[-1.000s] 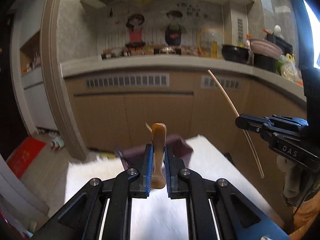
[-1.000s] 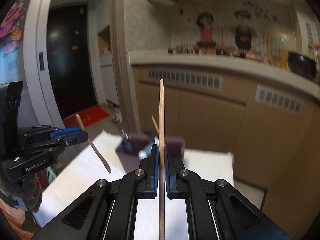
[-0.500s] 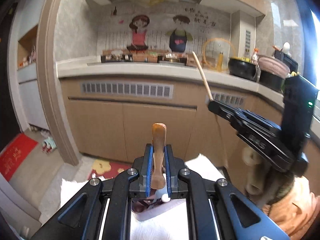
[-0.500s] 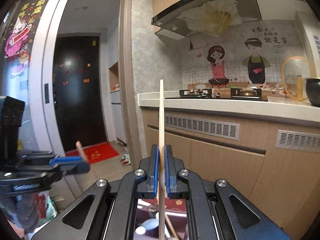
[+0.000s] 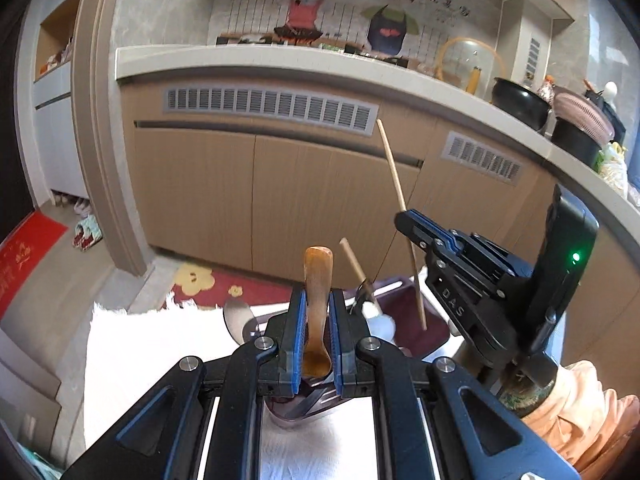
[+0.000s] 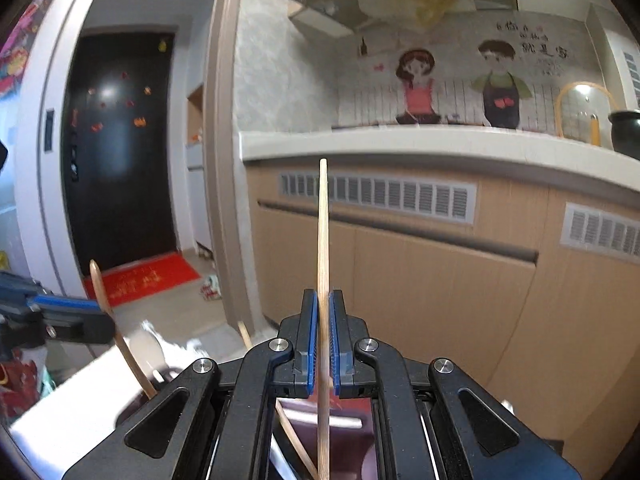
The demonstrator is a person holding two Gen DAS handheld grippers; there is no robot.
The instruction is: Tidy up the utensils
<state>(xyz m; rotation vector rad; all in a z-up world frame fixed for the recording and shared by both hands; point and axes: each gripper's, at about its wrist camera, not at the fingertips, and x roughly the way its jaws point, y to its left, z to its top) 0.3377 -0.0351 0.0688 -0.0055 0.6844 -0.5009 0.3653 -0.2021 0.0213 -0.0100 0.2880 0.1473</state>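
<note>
My left gripper is shut on a brown wooden spoon, held upright over the left part of a dark purple utensil holder. My right gripper is shut on a thin wooden chopstick, held upright with its lower end inside the holder. The right gripper also shows in the left wrist view, with the chopstick reaching down into the holder. Another wooden stick, a white-tipped utensil and a metal spoon stand or lie in the holder.
The holder sits on a white cloth on a low table. Kitchen cabinets and a counter with pots stand behind. A red doormat lies by a dark door at the left.
Both grippers have come down toward the holder. The spoon and the chopstick now reach into it. Both stay shut on their utensils.
</note>
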